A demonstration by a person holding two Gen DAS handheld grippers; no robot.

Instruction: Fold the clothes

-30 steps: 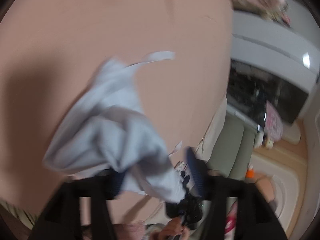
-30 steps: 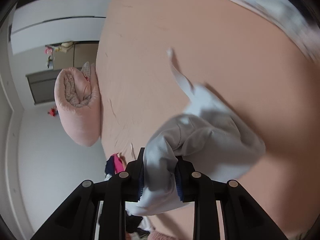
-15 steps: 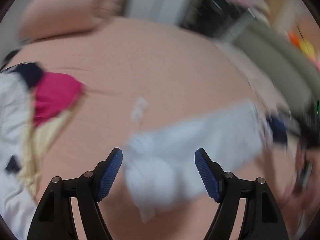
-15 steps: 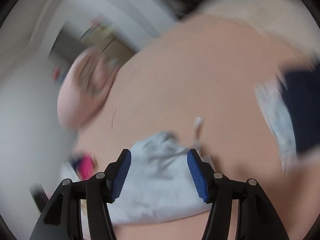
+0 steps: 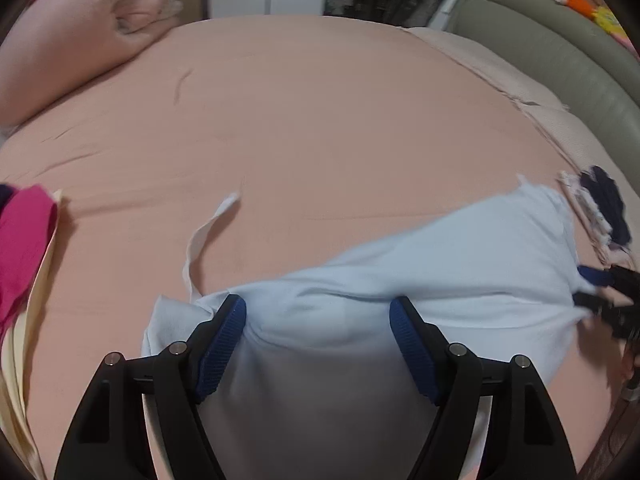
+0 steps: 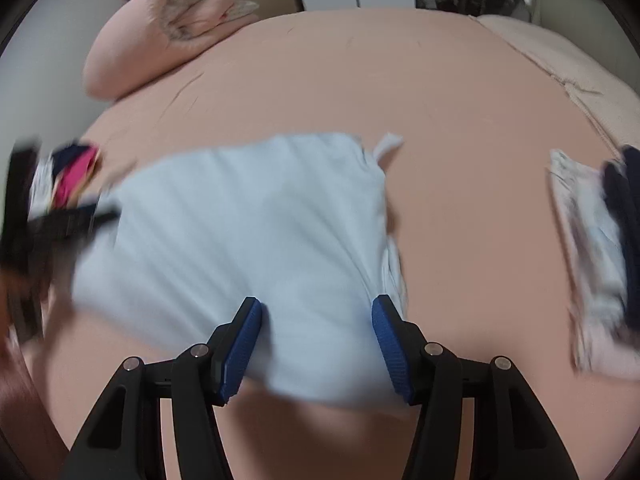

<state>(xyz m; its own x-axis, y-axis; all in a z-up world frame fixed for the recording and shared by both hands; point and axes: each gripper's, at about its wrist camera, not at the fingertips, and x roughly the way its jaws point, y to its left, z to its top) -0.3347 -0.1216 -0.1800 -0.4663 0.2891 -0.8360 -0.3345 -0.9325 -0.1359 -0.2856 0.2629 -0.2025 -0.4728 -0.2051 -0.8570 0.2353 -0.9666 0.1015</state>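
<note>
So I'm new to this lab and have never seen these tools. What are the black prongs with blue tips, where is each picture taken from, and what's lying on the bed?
The prongs are two hand-held grippers that a person squeezes, with no robot arm. Each carries a wide-angle camera looking along its fingers, so each picture is one gripper's own view. The left gripper and right gripper both stand open, holding nothing. Between their fingers lies a pale blue cotton garment, spread on the peach bedsheet with a white ribbon strap trailing off. Also there: a rolled pink quilt, a magenta cloth, and a folded white-and-navy pile.
</note>
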